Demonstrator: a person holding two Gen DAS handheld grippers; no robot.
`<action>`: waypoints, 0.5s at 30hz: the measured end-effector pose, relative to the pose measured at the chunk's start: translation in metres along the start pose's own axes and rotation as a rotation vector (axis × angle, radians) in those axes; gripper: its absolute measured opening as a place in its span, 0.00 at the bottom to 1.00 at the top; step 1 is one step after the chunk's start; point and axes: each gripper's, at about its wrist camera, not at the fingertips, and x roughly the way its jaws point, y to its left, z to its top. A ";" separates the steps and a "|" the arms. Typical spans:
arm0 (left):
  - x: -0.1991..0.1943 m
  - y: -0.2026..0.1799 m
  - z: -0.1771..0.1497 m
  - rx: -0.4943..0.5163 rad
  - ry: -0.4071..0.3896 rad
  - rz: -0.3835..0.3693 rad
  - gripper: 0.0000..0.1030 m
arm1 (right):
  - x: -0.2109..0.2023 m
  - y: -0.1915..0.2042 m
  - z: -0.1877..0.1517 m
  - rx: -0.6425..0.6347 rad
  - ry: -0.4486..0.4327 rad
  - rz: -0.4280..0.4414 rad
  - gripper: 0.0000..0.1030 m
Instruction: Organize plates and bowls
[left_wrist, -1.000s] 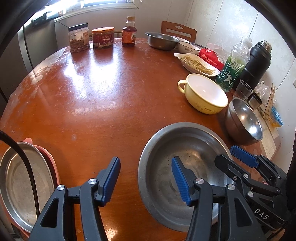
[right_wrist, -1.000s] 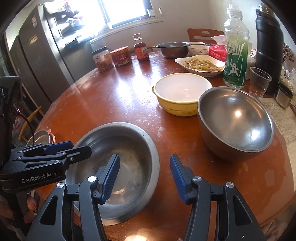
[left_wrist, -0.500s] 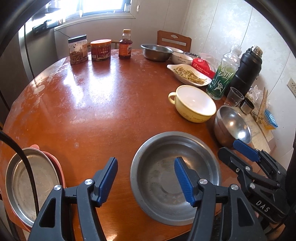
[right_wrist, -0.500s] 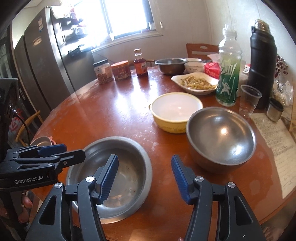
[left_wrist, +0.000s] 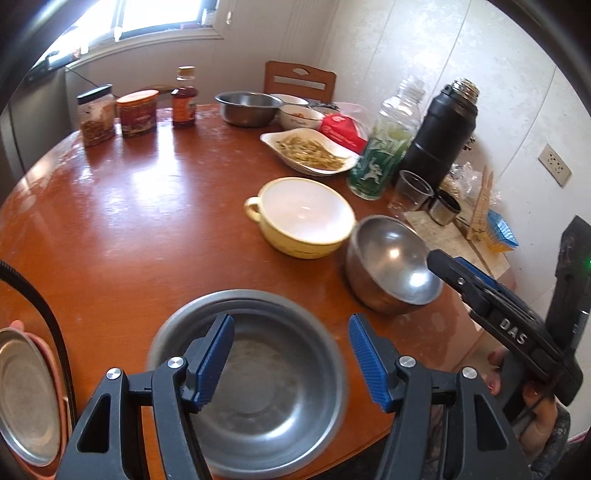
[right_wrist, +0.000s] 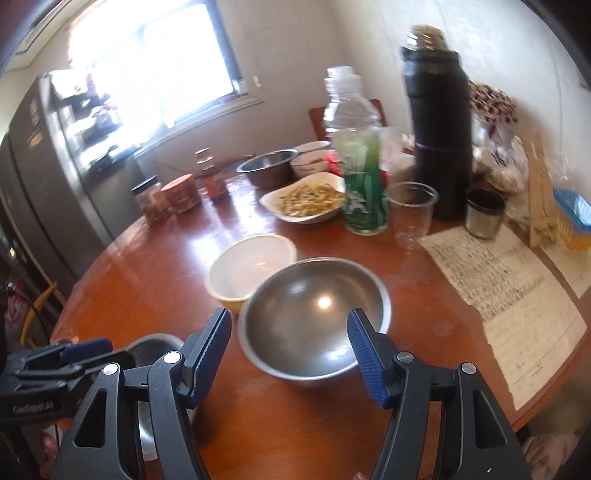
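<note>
Left wrist view: the left gripper (left_wrist: 291, 354) has drawn back since the earlier frame, fingers released, nothing between them, over the shallow steel basin (left_wrist: 247, 384) on the desk (left_wrist: 129, 229).

Right wrist view: the right gripper (right_wrist: 290, 350) has swung toward the deep steel bowl (right_wrist: 314, 328), jaws opening, empty. The yellow bowl (right_wrist: 251, 266) isn't stacked; most sorting remains.

Home kitchen — fridge (right_wrist: 44, 177), food-laden round dining table (left_wrist: 129, 221).

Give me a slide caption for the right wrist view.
Right gripper, fingers opening and empty, faces a deep steel bowl beside a yellow bowl on the round wooden table.
</note>
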 end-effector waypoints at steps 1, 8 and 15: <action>0.005 -0.005 0.003 0.007 0.007 -0.005 0.62 | 0.001 -0.007 0.001 0.012 0.003 -0.008 0.65; 0.035 -0.037 0.018 0.035 0.051 -0.024 0.63 | 0.017 -0.041 0.002 0.052 0.046 -0.042 0.65; 0.062 -0.052 0.033 0.030 0.094 -0.031 0.63 | 0.030 -0.054 0.001 0.042 0.056 -0.041 0.65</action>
